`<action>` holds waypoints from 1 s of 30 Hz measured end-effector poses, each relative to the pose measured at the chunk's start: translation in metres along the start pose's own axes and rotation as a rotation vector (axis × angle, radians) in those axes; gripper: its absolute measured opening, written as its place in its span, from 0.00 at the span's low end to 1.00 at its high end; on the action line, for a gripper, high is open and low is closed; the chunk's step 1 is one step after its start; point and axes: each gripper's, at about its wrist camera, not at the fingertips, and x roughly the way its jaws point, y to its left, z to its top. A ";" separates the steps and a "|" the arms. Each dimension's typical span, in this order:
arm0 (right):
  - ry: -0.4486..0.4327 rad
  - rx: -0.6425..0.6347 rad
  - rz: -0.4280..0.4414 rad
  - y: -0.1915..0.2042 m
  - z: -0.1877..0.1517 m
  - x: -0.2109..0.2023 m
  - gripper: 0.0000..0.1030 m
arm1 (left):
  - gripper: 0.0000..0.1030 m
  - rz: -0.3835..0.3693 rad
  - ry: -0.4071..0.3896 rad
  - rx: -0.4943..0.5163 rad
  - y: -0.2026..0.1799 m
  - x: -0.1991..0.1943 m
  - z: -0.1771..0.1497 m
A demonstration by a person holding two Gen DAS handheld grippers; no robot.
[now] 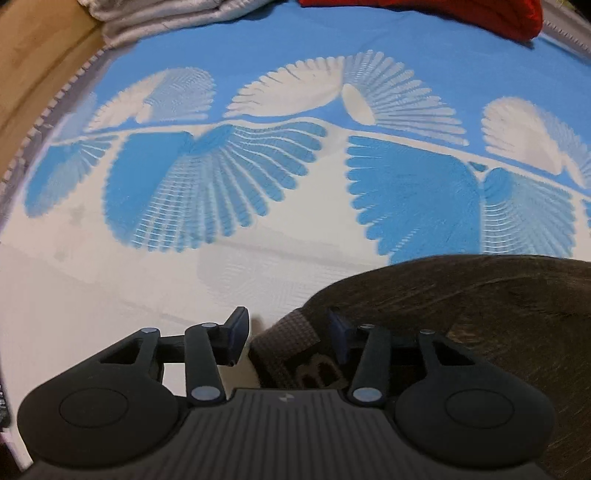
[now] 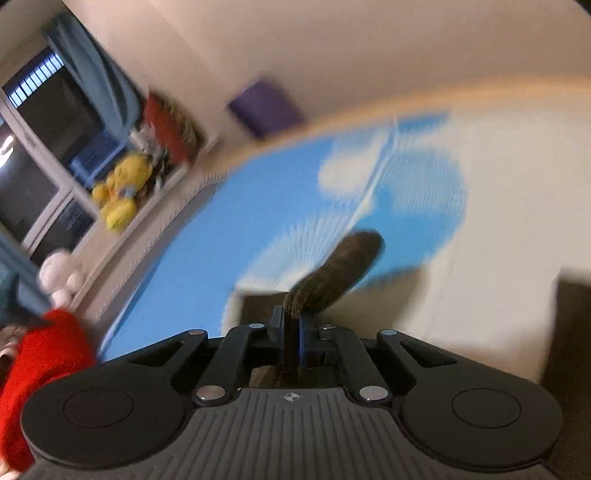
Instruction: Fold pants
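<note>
Dark brown pants (image 1: 461,295) lie on a blue and white patterned bed cover (image 1: 258,229), at the lower right of the left wrist view. Their ribbed waistband with a label (image 1: 295,354) sits between the open fingers of my left gripper (image 1: 288,332), which is low over the cover. In the blurred right wrist view, my right gripper (image 2: 291,325) is shut on a fold of the brown pants (image 2: 332,273), lifted above the bed. More brown fabric hangs at the right edge of that view (image 2: 569,332).
A red garment (image 1: 424,18) and grey-white folded cloth (image 1: 166,18) lie at the far edge of the bed. The wooden bed frame (image 1: 37,55) is at the left. The right wrist view shows a window (image 2: 44,147), plush toys (image 2: 122,188) on the sill and a red garment (image 2: 40,369).
</note>
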 end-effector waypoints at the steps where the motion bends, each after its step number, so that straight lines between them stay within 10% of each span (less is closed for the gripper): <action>1: 0.021 -0.021 -0.093 -0.005 -0.002 0.005 0.06 | 0.51 -0.005 0.000 -0.005 0.000 0.000 0.000; 6: 0.274 0.052 -0.306 -0.049 -0.022 0.035 0.11 | 0.56 0.011 -0.025 0.032 -0.003 -0.005 -0.003; 17: 0.084 -0.036 -0.520 -0.057 -0.007 0.006 0.03 | 0.63 -0.037 -0.020 -0.003 0.011 -0.017 -0.007; 21: 0.127 -0.167 -0.272 -0.003 -0.020 0.004 0.10 | 0.64 -0.079 -0.005 -0.079 0.023 -0.019 -0.005; 24: 0.224 -0.291 -0.012 0.060 -0.053 0.002 0.43 | 0.64 -0.098 0.007 -0.119 0.028 -0.020 -0.004; 30: 0.503 -0.270 0.188 0.140 -0.139 0.016 0.45 | 0.64 -0.085 0.008 -0.111 0.029 -0.021 -0.003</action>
